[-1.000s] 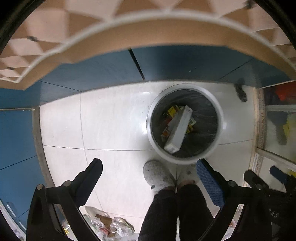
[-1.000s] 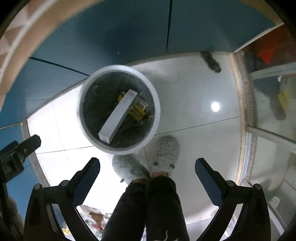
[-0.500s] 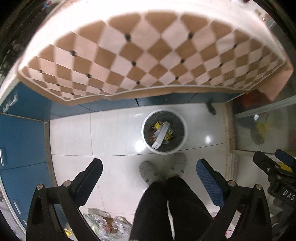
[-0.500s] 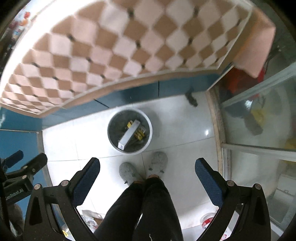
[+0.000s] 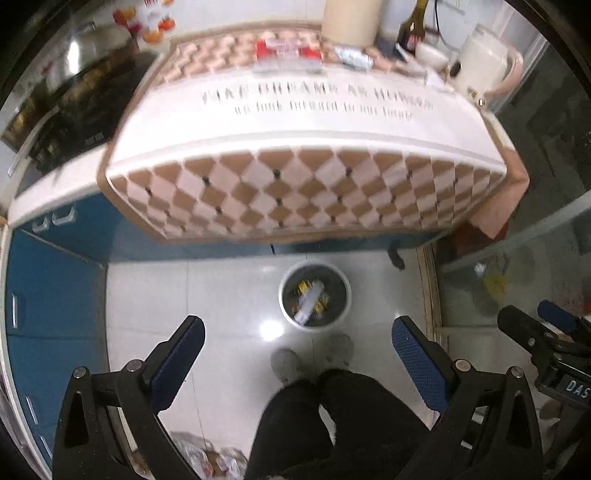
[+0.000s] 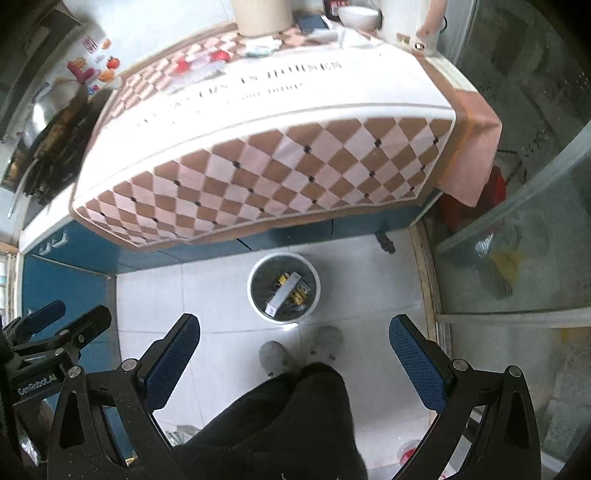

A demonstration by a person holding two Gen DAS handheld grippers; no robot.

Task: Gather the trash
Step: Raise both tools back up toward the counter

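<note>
Left gripper point(image 5: 297, 354) and right gripper point(image 6: 293, 352), both spread wide and empty, hang high above the white trash bin point(image 5: 314, 294) on the tiled floor point(image 5: 221, 295) just before the counter's front edge; its blurred contents show only a long pale box point(image 6: 282, 294) over yellow wrappers. Only the left wrist view shows the bottle point(image 5: 412, 27) at the counter's point(image 5: 306, 122) far edge, its top cut off; the person's legs point(image 6: 295, 417) hide the floor below.
</note>
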